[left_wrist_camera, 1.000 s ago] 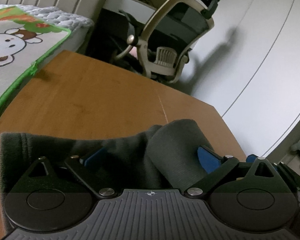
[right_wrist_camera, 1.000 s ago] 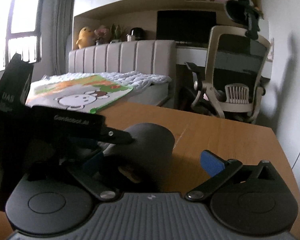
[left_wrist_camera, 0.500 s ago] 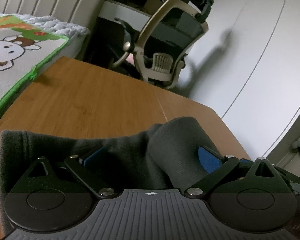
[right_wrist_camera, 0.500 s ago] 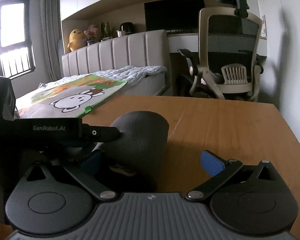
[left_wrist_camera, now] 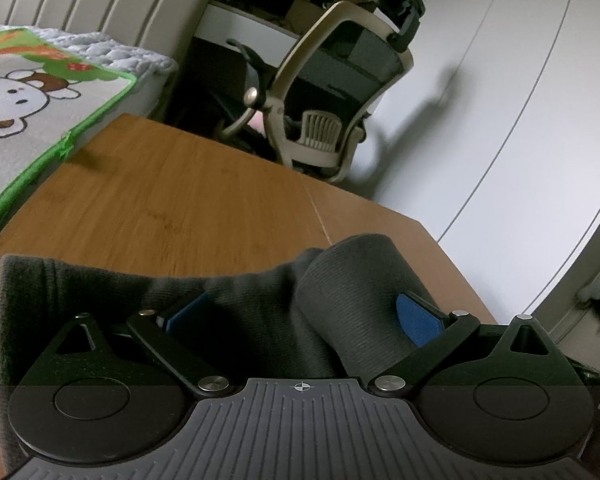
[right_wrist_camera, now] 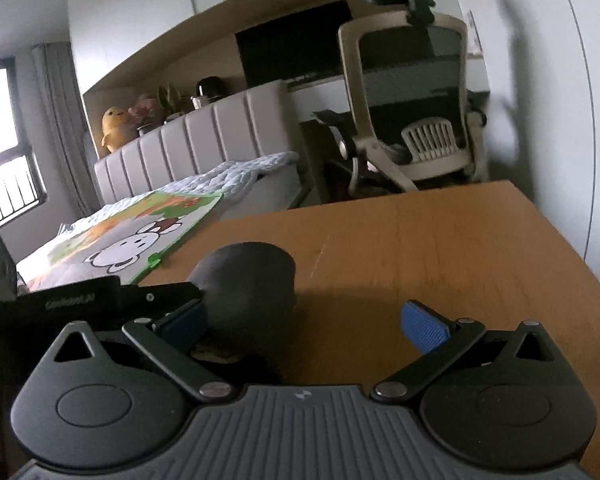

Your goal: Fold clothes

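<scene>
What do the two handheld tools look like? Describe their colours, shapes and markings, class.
Each tool, left and right, has a ribbed grey base with a small centre mark, two round black discs, black linkage arms with silver pivot screws, and blue ribbed pads. The right view shows faint white lettering on the left tool's black side.

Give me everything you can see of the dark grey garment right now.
The dark grey garment looks like ribbed knit, bunched low on the wooden table. A rolled, tube-like end stands up. It sits between the left gripper's wide-spread blue pads. The right gripper is open beside it, its left pad against the roll.
</scene>
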A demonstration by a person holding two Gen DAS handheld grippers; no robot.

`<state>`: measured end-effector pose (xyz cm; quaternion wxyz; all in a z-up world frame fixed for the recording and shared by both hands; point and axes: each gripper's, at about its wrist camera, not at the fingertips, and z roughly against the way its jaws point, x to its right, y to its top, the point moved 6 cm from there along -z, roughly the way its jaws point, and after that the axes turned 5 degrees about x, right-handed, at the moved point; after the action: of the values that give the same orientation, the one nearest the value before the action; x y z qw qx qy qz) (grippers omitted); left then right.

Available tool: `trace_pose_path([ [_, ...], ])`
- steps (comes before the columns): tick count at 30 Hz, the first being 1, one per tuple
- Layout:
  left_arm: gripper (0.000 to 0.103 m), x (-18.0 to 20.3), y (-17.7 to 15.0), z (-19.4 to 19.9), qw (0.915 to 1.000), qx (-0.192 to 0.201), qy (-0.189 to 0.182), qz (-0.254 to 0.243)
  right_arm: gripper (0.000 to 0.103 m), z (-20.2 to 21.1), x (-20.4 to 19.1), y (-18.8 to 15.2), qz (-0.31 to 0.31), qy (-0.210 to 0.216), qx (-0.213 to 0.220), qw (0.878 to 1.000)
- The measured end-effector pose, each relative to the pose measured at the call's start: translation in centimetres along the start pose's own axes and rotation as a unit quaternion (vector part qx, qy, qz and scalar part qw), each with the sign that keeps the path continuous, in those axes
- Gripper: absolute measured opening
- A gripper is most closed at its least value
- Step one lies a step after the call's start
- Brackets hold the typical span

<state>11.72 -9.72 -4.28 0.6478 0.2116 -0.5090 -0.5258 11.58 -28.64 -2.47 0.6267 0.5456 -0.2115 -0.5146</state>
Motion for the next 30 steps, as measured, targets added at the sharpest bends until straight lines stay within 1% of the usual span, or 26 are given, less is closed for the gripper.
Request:
trace_pose_path([
  [1,0.102,0.0,0.0,0.0,1.0000,0.000,0.000,0.000,0.103,-0.2,0.1,0.0,-0.008,0.001,-0.002,1.000],
  [5,0.102,0.0,-0.1,0.0,1.0000,0.000,-0.001,-0.001,0.103,-1.6,0.3,-0.5,-0.014,-0.010,-0.041,0.999],
  [16,0.102,0.1,-0.2,0.2,1.0000,0.001,-0.001,-0.001,0.103,-2.5,0.4,-1.1,-0.022,-0.012,-0.074,0.997],
  [30,0.102,0.1,-0.2,0.3,1.0000,0.001,-0.002,0.000,0.103,-2.6,0.5,-1.2,-0.023,-0.012,-0.077,0.997],
])
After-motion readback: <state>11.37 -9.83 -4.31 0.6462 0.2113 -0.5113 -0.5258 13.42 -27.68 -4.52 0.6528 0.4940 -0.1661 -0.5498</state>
